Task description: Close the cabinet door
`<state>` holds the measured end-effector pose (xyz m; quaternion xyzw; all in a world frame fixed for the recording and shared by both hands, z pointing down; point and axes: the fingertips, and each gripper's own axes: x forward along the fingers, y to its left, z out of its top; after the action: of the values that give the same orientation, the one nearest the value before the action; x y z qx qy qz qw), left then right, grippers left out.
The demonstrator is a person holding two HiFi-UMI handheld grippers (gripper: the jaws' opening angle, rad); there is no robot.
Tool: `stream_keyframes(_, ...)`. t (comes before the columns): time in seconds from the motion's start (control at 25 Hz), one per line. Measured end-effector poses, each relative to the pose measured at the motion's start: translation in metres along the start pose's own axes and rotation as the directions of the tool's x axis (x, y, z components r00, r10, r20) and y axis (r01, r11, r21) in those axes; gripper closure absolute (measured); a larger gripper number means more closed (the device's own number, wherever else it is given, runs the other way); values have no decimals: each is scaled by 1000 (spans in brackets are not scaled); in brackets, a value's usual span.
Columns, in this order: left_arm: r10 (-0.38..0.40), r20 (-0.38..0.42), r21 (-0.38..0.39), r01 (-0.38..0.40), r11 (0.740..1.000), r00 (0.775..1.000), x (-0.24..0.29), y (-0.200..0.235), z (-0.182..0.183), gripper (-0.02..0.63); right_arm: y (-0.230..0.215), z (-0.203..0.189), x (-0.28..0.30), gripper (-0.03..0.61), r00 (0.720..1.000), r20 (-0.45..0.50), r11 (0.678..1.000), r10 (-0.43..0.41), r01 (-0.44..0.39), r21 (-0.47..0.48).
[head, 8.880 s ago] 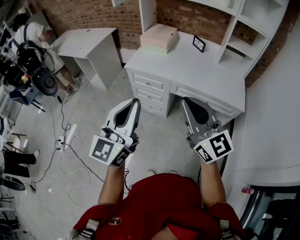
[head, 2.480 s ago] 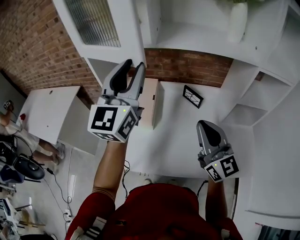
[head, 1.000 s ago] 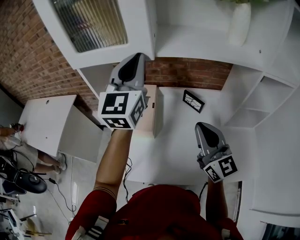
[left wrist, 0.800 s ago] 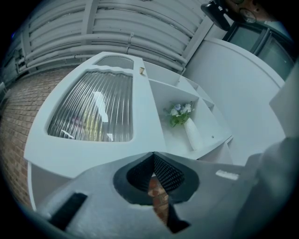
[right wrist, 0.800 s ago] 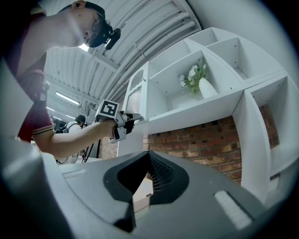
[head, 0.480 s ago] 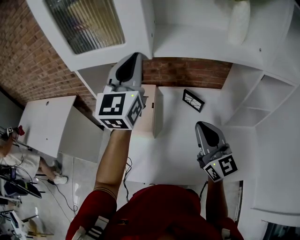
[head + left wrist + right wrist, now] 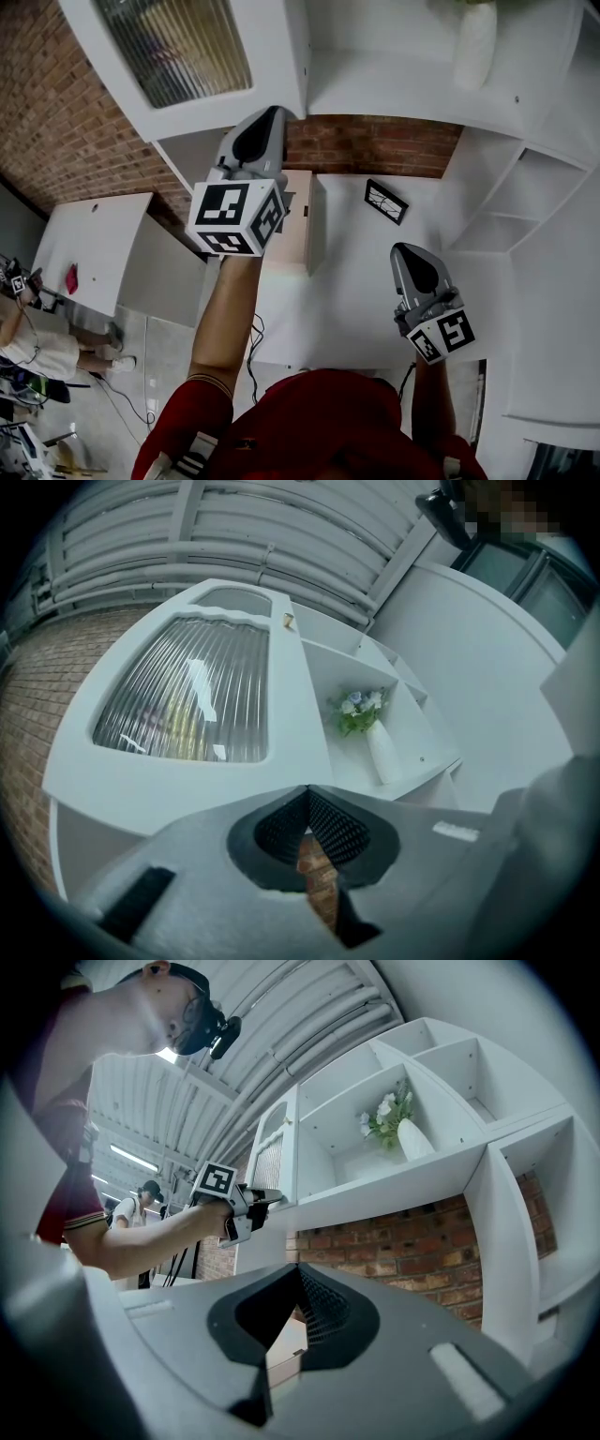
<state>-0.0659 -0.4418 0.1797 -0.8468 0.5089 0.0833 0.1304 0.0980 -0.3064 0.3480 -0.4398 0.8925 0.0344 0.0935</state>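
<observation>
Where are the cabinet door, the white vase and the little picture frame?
cabinet door (image 7: 178, 52), head view, its ribbed glass pane.
white vase (image 7: 473, 47), head view, its body.
picture frame (image 7: 386, 202), head view, its centre.

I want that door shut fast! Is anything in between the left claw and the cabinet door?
Nothing visible is. The shut left claw sits right at the lower corner of the cabinet door, with no object between. The vase of flowers stands off in the next compartment.
</observation>
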Motion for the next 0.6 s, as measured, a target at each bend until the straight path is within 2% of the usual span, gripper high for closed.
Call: stream_keyframes(0.6, -26, -9, -41, 26, 999, 1000, -18, -5, -19, 617, 5, 2, -3, 565, 1000, -1, 1000, -2, 2, -7)
